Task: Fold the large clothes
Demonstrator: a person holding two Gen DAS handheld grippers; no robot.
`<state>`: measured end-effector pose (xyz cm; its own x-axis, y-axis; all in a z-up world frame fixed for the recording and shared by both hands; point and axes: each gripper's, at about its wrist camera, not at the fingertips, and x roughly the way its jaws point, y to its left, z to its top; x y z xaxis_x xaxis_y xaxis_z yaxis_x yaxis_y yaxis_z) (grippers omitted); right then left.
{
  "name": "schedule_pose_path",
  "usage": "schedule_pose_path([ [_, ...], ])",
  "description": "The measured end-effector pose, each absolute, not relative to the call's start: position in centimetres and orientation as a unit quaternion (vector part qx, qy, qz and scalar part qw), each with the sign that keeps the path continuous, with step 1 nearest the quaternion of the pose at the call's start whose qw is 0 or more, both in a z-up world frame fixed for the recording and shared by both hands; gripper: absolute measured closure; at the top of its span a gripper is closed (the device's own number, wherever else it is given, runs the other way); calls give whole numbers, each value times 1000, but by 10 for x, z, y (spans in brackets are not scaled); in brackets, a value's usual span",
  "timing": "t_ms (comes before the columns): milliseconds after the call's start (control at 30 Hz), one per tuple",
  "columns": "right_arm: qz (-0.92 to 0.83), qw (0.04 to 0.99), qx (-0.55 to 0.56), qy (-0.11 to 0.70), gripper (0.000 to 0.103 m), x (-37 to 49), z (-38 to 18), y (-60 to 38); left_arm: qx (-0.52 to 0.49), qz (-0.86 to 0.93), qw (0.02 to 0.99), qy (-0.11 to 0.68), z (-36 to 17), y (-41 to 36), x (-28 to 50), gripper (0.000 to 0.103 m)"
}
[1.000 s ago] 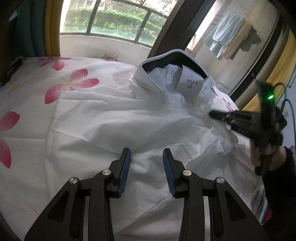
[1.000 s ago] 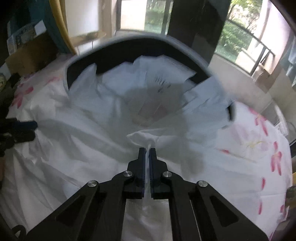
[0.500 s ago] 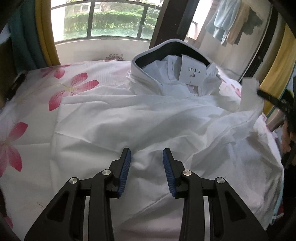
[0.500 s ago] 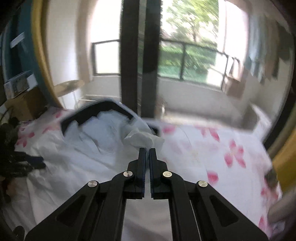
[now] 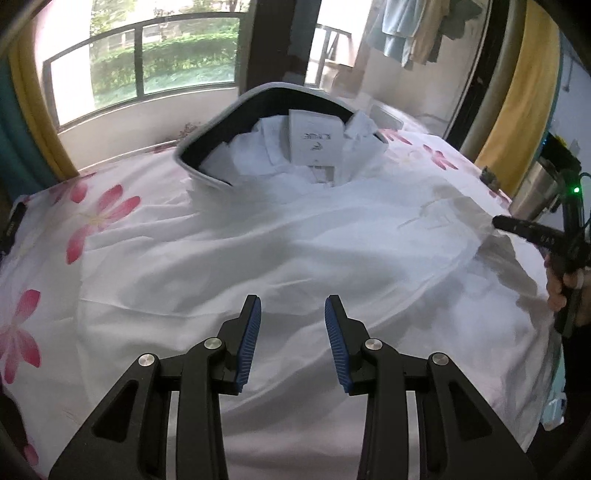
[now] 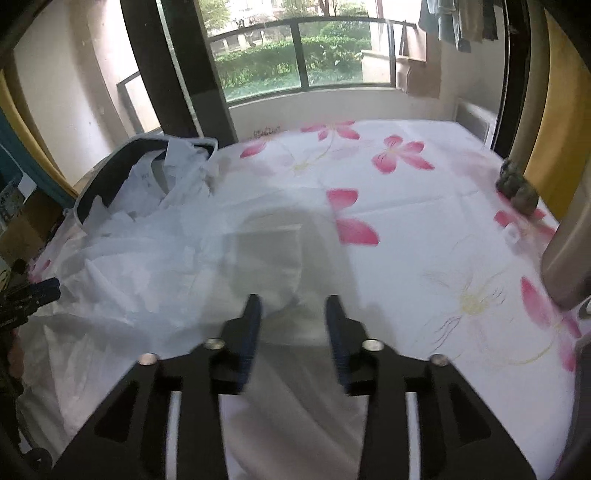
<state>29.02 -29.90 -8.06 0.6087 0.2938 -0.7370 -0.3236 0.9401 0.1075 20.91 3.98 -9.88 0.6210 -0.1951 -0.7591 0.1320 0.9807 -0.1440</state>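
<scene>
Both claws over white shirt [image 5: 295, 251], gaping.

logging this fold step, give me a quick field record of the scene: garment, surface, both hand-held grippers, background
garment: white shirt spread flat, dark-lined collar up at the window end, paper tag inside the collar
surface: bed sheet with pink flowers
left hand-held gripper: open, above the shirt's near part, nothing between its pads
right hand-held gripper: jaws have just been opening, open, no cloth pinched
background: window with green hedge, clothes hanging outside
</scene>
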Motion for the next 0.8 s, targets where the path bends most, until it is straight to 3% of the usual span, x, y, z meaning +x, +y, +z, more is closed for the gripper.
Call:
schedule_pose_path([
  [333, 219, 869, -75, 437, 60, 332, -98, -267, -62, 17, 897, 437, -101, 129, 219, 65],
  [467, 226, 867, -104, 433, 95, 327, -104, -253, -72, 42, 892, 444, -112, 149, 223, 65],
  [800, 208, 902, -153, 346, 98, 325, -50, -236, -78, 57, 889, 448, -122, 165, 245, 65],
])
